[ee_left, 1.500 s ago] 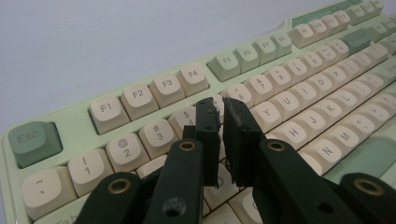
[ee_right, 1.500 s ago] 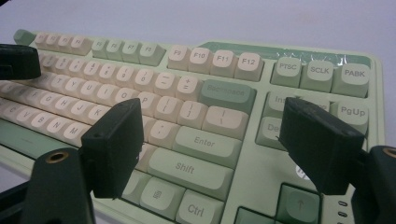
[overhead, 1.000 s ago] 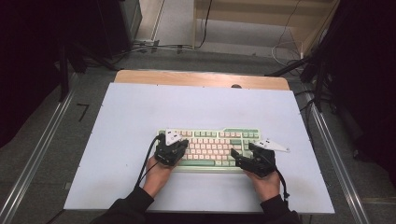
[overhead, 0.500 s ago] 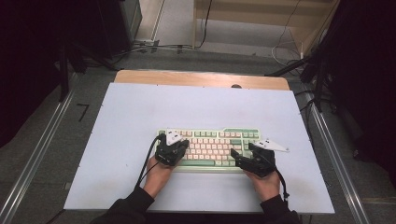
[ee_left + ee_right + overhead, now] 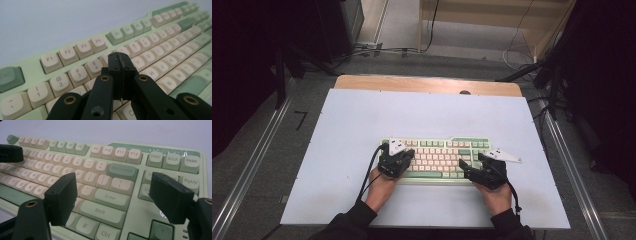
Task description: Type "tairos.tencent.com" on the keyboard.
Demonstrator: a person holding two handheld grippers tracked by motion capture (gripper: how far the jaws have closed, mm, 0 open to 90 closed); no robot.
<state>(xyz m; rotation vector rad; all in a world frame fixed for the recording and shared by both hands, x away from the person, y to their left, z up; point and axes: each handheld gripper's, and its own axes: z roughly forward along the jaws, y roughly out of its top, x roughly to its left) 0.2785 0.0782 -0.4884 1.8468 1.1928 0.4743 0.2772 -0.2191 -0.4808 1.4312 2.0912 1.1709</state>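
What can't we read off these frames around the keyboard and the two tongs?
- Left gripper view: the shut left tongs cover the keys under them, so whether the tips touch a key on the keyboard is unclear.
- Left gripper view: far keys blur out, legends unreadable.
- Right gripper view: the open right tongs cover part of the navigation keys.
- High view: key legends too small; hands cover the keyboard's lower corners.

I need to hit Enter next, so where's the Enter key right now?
In the right gripper view, the Enter key lies between the right gripper's open jaws, below Backspace and above Shift.
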